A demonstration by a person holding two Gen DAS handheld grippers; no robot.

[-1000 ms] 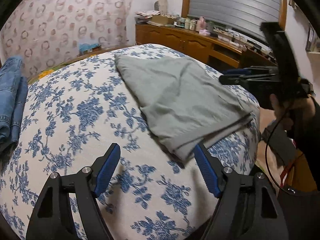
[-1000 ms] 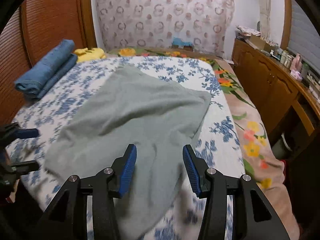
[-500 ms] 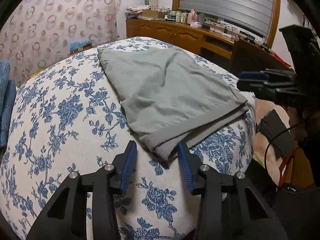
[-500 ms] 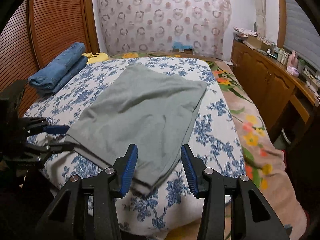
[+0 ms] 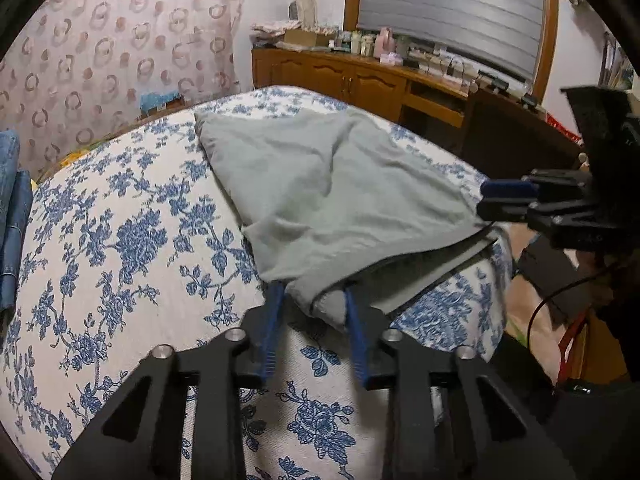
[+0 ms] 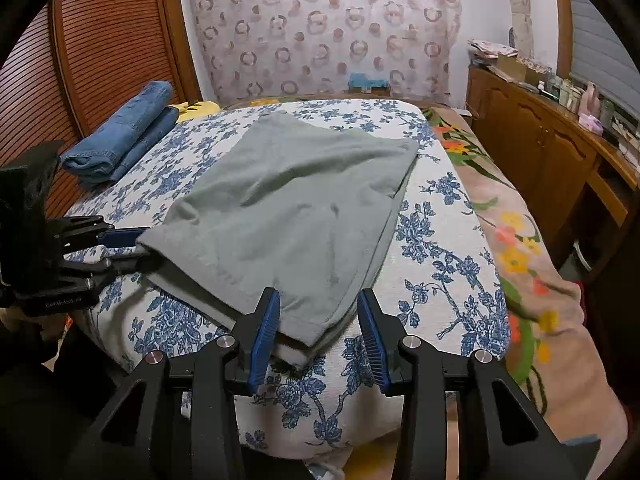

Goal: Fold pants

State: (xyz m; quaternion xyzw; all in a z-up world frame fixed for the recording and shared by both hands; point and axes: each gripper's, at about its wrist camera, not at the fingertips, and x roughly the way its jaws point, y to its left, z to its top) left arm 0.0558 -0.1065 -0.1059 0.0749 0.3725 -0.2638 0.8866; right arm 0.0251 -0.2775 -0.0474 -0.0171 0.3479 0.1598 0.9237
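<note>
Grey-green pants (image 5: 340, 196) lie folded on the blue-flowered bedspread (image 5: 120, 240); they also show in the right wrist view (image 6: 296, 204). My left gripper (image 5: 314, 304) has its blue fingers around the near corner of the hem, with cloth between them and the top layer lifted a little. In the right wrist view the left gripper (image 6: 132, 248) sits at the pants' left corner. My right gripper (image 6: 318, 320) is open, its fingers on either side of the other hem corner. In the left wrist view the right gripper (image 5: 504, 200) meets the cloth's right edge.
Folded blue jeans (image 6: 120, 136) lie at the far left of the bed beside a yellow item (image 6: 196, 108). A wooden cabinet (image 6: 540, 140) with bottles runs along the right. A flowered blanket (image 6: 516, 248) covers the bed's right side. A louvred wooden door (image 6: 100, 44) stands left.
Both grippers have moved forward to the hem corners. The left gripper's fingers have narrowed onto its corner and the cloth there has lifted. The right gripper stays open.
</note>
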